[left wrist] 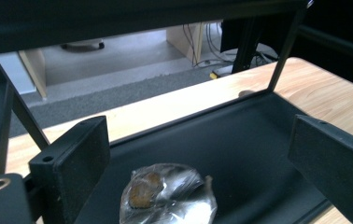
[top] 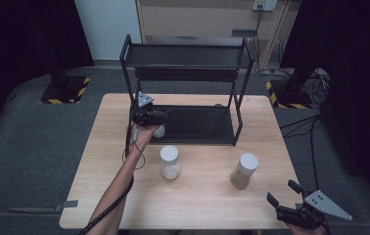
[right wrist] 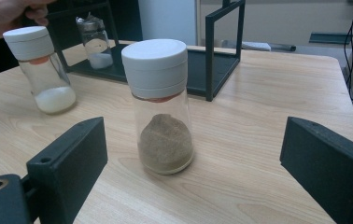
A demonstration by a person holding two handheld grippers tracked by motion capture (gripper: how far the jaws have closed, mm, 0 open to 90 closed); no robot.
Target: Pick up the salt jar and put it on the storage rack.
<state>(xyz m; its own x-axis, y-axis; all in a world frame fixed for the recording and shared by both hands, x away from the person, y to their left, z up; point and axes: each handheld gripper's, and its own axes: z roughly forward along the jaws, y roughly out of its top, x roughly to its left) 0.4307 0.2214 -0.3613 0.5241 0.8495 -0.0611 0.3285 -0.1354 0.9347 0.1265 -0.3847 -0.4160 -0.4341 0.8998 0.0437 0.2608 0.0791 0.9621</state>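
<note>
Jaws wide and empty, the left gripper (top: 159,117) hovers over a small foil-capped glass jar (left wrist: 167,198) at the black rack's (top: 200,139) nine o'clock edge; I'd lift away vertically.

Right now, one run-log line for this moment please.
left gripper: open, over wrapped jar on rack | right gripper: open, facing brown-powder jar
</note>
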